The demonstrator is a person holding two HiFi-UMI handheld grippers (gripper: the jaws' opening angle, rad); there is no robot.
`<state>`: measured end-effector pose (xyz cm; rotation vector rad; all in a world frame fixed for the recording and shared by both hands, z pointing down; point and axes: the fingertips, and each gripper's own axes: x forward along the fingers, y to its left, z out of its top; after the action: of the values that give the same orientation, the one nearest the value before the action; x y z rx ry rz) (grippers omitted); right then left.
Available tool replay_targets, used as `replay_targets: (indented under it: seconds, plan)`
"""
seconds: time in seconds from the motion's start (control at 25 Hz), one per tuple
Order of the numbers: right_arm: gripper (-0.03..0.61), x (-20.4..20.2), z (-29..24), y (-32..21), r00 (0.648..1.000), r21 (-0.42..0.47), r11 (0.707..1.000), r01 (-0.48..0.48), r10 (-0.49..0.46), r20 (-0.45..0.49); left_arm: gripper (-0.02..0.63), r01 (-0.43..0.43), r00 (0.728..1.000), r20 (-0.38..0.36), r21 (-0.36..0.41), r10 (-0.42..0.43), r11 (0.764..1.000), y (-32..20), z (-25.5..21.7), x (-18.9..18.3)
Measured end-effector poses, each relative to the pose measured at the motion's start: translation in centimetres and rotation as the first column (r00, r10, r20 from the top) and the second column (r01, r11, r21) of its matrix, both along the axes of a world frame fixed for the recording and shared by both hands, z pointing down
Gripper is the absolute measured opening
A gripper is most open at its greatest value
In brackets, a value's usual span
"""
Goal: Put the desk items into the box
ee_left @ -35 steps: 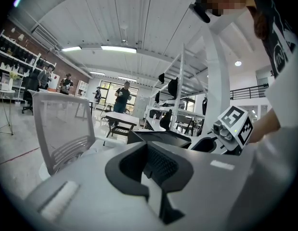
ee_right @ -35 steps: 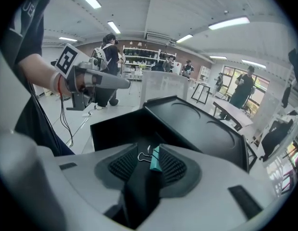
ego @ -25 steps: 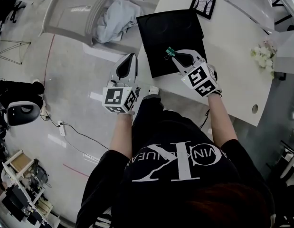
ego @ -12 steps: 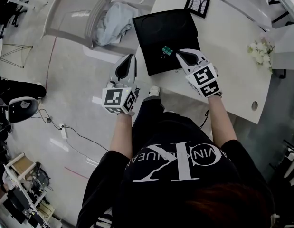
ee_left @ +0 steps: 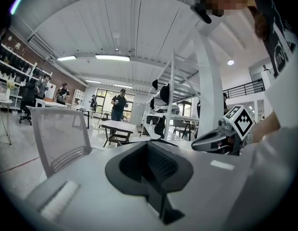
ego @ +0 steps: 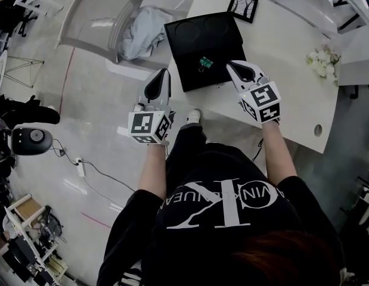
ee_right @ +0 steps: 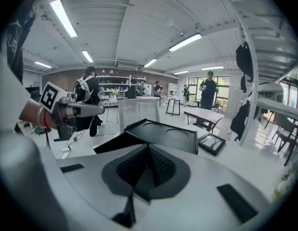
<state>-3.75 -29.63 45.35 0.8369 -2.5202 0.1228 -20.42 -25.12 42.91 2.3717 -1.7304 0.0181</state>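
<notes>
Bright, even light from ceiling strips (ee_right: pixel 62 16); strong fisheye bending at edges, close foreground soft.

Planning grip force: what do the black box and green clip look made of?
The black box: matte, probably moulded plastic, given the round recesses in its floor. The green clip: likely painted metal, binder-clip shape; too small to confirm.

The black shirt (ego: pixel 223 204) at the bottom middle of the head view has white letters on it, seen upside down. A big "K" stands in the middle. To its right is a row of small letters that look like "VIN". The rest is bent by folds. No other words or numbers can be read.
</notes>
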Motion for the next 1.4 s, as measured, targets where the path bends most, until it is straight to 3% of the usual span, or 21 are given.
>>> replay_targets:
  seconds: [0.68,1.4]
  plan:
    - [0.015,3.5,-3.4,1.9,0.983,0.051,0.992,-0.118,0.109,0.15,0.011,0.017,1.0,0.016,0.065,-0.018,0.998,2.9,-2.5,1.4]
    - [0.014,5.4,-5.8,4.9,0.964,0.103,0.981,-0.166,0.139,0.228,0.009,0.031,0.999,0.02,0.109,-0.033,0.994,6.3,-4.3,2.4]
